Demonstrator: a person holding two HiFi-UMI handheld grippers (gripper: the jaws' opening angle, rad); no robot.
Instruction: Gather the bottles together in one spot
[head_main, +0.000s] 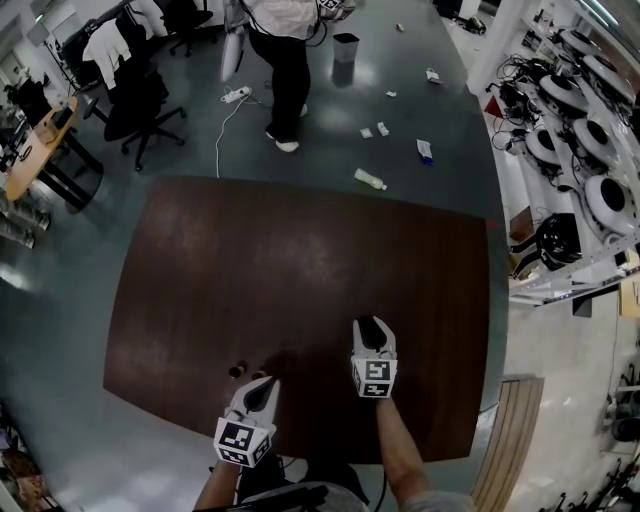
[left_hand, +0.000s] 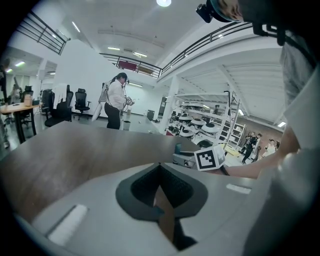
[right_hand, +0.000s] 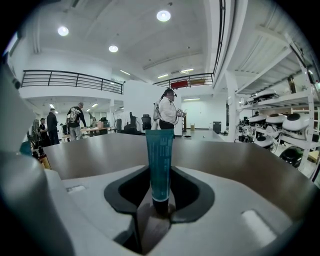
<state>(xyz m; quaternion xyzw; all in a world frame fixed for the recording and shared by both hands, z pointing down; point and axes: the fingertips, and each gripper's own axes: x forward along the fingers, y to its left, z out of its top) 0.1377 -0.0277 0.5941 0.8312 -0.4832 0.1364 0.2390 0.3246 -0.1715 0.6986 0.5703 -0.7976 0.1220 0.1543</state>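
Teal tube (right_hand: 159, 150) upright, long axis vertical, cap down, pinched between the half-closed jaws of the right gripper (right_hand: 159, 171), pads against both sides.

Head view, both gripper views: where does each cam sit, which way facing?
Head view: on the person's head, steeply down on the brown table; shows left gripper, right gripper, both forearms.
Left gripper view: on the left gripper, forward across the table; shows its jaws, the right gripper's marker cube.
Right gripper view: on the right gripper, across the table; shows its jaws around a teal tube.
Shared: all three show the table and a standing person in white.
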